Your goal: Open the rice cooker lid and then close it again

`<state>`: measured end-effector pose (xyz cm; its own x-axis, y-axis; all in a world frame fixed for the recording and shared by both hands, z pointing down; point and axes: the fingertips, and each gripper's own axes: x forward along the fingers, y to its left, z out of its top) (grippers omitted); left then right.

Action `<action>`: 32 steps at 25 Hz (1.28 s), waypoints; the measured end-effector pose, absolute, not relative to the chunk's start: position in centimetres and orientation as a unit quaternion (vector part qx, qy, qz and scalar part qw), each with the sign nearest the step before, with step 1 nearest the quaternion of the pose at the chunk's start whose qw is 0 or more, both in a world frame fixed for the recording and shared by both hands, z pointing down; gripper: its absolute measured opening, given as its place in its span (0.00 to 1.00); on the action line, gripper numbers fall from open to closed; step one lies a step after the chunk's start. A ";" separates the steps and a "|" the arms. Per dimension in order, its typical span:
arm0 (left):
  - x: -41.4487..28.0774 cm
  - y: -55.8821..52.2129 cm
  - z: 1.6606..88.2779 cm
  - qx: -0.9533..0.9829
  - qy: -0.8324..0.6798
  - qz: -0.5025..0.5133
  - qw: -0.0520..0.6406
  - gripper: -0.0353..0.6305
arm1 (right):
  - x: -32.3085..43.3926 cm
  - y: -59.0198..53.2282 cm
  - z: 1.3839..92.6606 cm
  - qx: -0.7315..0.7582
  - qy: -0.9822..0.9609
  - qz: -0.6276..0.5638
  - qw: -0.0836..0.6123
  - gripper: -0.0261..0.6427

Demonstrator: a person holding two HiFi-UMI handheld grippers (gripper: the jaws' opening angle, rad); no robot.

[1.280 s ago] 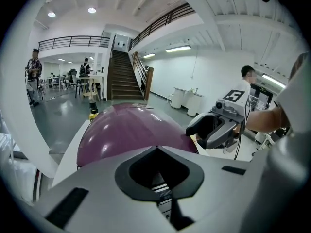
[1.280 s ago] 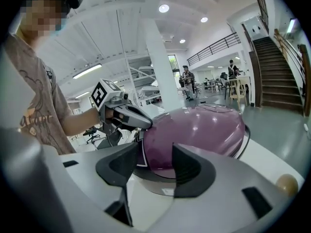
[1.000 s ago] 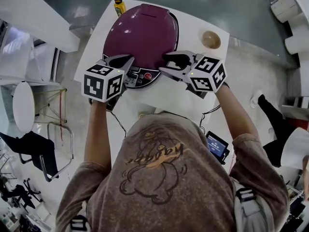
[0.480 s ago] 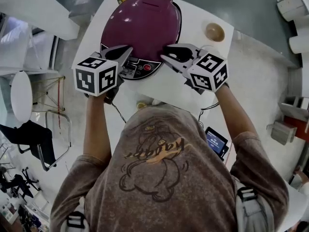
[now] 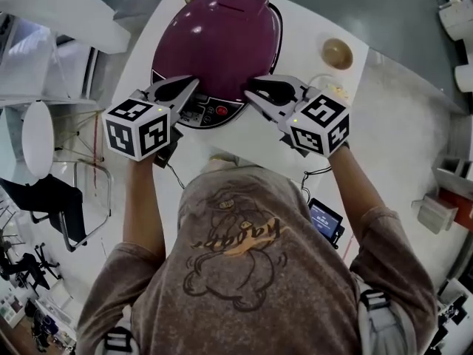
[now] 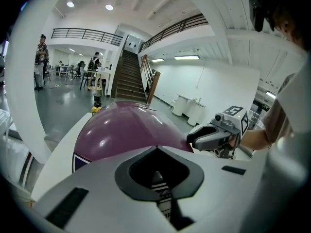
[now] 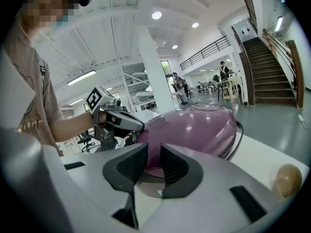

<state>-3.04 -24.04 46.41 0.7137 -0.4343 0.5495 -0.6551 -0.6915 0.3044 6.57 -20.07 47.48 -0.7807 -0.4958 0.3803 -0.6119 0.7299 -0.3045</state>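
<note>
Left gripper (image 6: 156, 148) fingers are clenched together and empty, tips at the 7 o'clock edge of the maroon rice cooker (image 5: 218, 50). Right gripper (image 7: 154, 154) fingers have just been closing and stand narrowly released, nothing pinched, at the cooker's 5 o'clock edge. Its lid (image 5: 229, 21) is down. The cooker sits on the white worktop (image 5: 299, 32), a brown bowl (image 5: 337, 53) at its 3 o'clock.

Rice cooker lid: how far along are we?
Done: nothing that shows; the domed purple rice cooker lid sits shut. In hand: the left gripper, shut, and the right gripper, jaws just closing to a narrow gap with nothing clamped, are at its front edge. Remaining: opening it, then closing it.
</note>
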 end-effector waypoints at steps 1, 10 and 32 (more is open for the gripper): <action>-3.1 -24.1 46.4 0.893 -0.305 0.223 0.246 0.08 | 6.5 -20.1 47.5 0.305 -0.919 0.207 0.138 0.16; -3.2 -23.6 46.7 0.899 -0.269 0.248 0.239 0.08 | 6.2 -20.1 47.8 0.373 -0.896 0.171 0.168 0.15; -7.7 -18.9 42.7 0.952 -0.237 0.132 0.143 0.09 | 6.1 -12.5 43.3 0.577 -0.800 0.126 0.102 0.09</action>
<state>-7.67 -18.94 42.65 0.8525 -0.4140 0.3192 -0.4894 -0.8467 0.2087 6.07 -12.47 43.34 -0.3131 -0.8983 0.3082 -0.9496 0.3024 -0.0832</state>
